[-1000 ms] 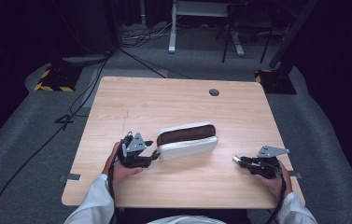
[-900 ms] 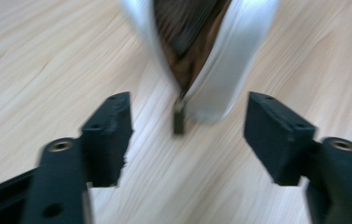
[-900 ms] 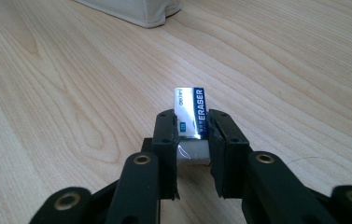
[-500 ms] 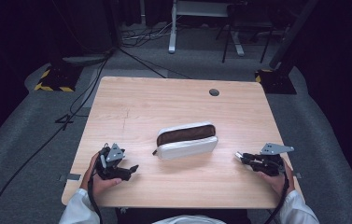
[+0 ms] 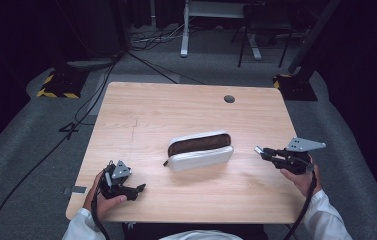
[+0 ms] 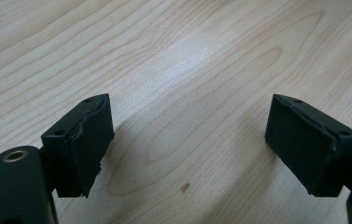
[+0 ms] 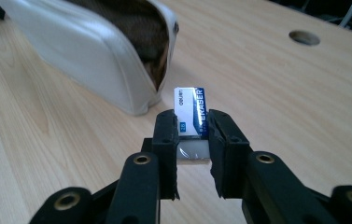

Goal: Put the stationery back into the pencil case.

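Note:
A white pencil case (image 5: 199,150) lies unzipped at the table's middle, its brown inside showing. My right gripper (image 5: 260,150) hovers to its right, pointing at it, shut on a white eraser (image 7: 190,112) in a blue sleeve. In the right gripper view the case (image 7: 94,42) lies just beyond the eraser, with the gripper (image 7: 192,128) a little above the wood. My left gripper (image 5: 138,189) is at the near left of the table, apart from the case. Its jaws have just been opening, and in the left gripper view the gripper (image 6: 187,140) stands open over bare wood with nothing between the pads.
A round cable hole (image 5: 229,99) sits at the far right of the wooden table (image 5: 141,115). Around the table lies grey floor with cables (image 5: 91,100). A yellow-and-black stand base (image 5: 56,85) sits beyond the far left corner.
My left gripper has drawn back from the case's left end to the near left of the table and opened wider. My right gripper has risen slightly with the eraser.

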### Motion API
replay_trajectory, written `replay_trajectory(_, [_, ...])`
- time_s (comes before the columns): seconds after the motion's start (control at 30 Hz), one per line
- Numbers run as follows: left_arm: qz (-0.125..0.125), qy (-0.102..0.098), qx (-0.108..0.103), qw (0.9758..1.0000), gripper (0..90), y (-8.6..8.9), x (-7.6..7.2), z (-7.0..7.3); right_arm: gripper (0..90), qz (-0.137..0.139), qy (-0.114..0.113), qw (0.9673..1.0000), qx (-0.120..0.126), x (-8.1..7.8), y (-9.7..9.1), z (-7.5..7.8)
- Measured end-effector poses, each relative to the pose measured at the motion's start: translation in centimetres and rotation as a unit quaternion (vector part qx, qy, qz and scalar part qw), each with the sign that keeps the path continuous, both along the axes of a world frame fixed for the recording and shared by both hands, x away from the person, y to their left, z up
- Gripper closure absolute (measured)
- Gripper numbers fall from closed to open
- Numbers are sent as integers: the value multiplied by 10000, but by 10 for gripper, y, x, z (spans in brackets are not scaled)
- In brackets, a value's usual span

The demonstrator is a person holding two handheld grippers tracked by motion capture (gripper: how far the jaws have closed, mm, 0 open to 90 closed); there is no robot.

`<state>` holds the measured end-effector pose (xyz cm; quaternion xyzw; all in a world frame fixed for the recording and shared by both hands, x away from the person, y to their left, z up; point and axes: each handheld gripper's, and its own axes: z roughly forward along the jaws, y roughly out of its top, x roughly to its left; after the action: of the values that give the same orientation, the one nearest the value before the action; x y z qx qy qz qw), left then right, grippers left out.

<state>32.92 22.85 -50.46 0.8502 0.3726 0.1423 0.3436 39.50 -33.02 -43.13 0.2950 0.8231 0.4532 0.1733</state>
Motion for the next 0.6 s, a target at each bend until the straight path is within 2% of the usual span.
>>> replay_trajectory(0.2, [38, -32, 42, 10000, 156, -1, 0, 0, 740, 179, -222, 9996, -27, 9, 8, 21])
replay_trajectory(0.5, [40, -34, 54, 10000, 155, 0, 0, 0, 739, 407, -350, 9986, 6, 18, 22, 35])
replay_trajectory(0.6, [72, 23, -33, 10000, 153, -1, -1, 0, 739, 528, -406, 9977, 82, 20, 28, 41])
